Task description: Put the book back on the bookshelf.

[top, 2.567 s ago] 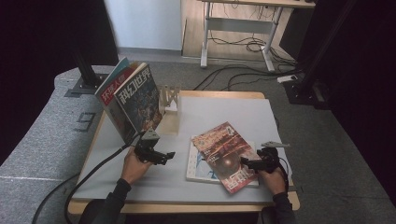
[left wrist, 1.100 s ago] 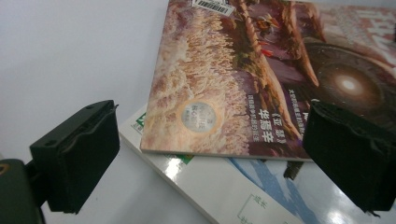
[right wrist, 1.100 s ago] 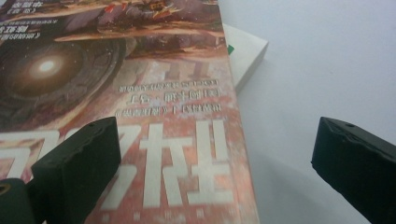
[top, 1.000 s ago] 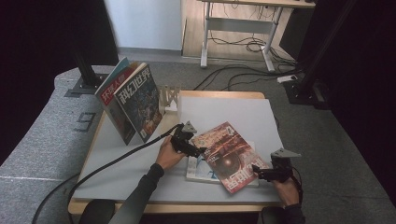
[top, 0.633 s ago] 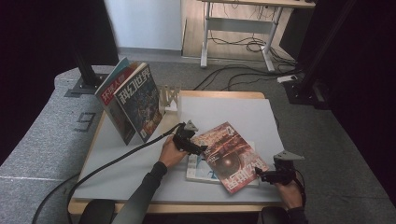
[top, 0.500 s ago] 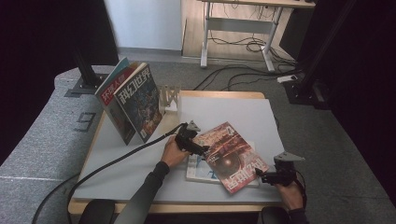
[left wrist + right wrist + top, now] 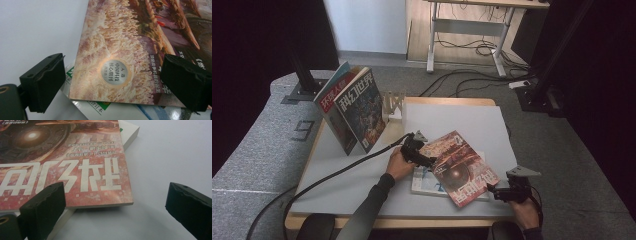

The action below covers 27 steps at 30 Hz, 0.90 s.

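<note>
A red-brown magazine (image 7: 459, 167) lies face up and askew on a white magazine (image 7: 424, 182), right of the table's middle. My left gripper (image 7: 424, 159) is at the red magazine's upper-left edge. In the left gripper view it (image 7: 115, 77) is open, its jaws either side of the corner with the silver sticker (image 7: 115, 73); the white magazine (image 7: 98, 106) shows underneath. My right gripper (image 7: 493, 192) is by the red magazine's near right corner. In the right gripper view it (image 7: 117, 205) stands open, level with the table, and the cover's corner (image 7: 100, 182) lies before its left jaw.
Two magazines (image 7: 357, 110) stand upright at the back left, leaning beside a small white rack (image 7: 393, 102). The grey mat (image 7: 467, 117) covers the table. Its front edge runs just below the right hand. A black cable (image 7: 337, 172) trails from the left gripper.
The left gripper has moved right, from near the standing magazines to the red magazine's left edge. The right gripper has drawn back toward the table's front right. Over the last half second little has moved.
</note>
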Each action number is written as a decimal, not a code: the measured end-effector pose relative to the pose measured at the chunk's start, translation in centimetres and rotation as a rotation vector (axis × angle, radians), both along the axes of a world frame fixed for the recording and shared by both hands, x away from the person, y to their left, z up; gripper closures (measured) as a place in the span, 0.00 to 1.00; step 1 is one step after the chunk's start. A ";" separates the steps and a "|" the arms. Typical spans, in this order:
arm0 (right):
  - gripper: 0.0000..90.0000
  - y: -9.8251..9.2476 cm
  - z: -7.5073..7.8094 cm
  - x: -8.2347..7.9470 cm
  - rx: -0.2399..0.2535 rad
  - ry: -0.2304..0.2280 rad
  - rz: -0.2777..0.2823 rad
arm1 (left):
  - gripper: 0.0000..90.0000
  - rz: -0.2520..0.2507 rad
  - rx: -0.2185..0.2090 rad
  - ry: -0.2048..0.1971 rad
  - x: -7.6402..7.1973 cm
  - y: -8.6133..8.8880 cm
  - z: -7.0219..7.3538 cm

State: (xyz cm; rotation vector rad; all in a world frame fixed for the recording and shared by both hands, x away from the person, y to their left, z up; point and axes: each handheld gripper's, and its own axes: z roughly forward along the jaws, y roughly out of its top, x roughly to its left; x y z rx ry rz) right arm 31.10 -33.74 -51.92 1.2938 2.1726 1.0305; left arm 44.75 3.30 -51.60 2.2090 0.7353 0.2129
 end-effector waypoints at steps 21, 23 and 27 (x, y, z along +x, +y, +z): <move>0.00 -0.4 -0.2 0.2 -0.022 0.001 -0.013 | 0.08 -0.013 0.012 0.001 -0.7 -0.2 0.1; 0.00 -0.4 -0.2 0.3 -0.024 -0.002 -0.017 | 0.08 -0.015 0.019 0.002 -0.7 -0.2 0.1; 0.00 -0.5 -0.2 0.5 -0.028 -0.006 -0.026 | 0.07 -0.014 0.032 0.010 -1.0 -0.1 0.2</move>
